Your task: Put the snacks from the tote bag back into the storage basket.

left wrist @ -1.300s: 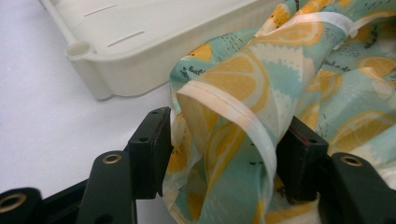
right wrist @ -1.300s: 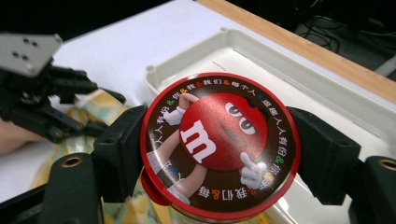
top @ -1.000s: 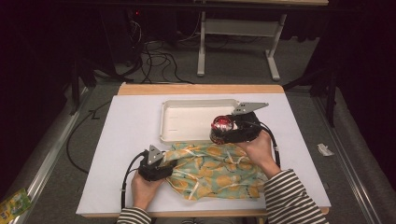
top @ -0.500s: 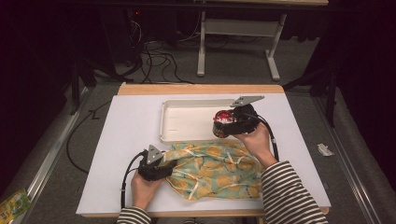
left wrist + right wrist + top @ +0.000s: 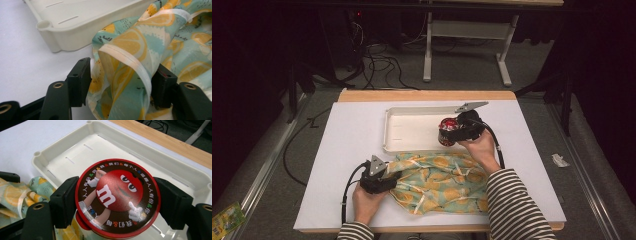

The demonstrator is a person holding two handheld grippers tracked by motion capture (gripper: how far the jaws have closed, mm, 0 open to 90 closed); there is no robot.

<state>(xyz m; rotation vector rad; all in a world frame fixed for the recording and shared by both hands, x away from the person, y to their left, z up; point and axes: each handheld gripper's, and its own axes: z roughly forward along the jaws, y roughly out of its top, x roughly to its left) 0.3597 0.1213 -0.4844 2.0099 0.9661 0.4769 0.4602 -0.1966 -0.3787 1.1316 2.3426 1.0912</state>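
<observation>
While in tool (image 5: 118, 201), "m" tin (image 5: 116, 195) (red)

Striped sleeves (image 5: 512, 200); black claws (image 5: 458, 131) with grey plates, trailing cables.

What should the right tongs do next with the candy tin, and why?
Probably lower it and let go. The right tongs are shut on the round red M&M's tin, which sits over the near edge of the empty white tray. The left tongs grip the lemon-print cloth beside it.
</observation>
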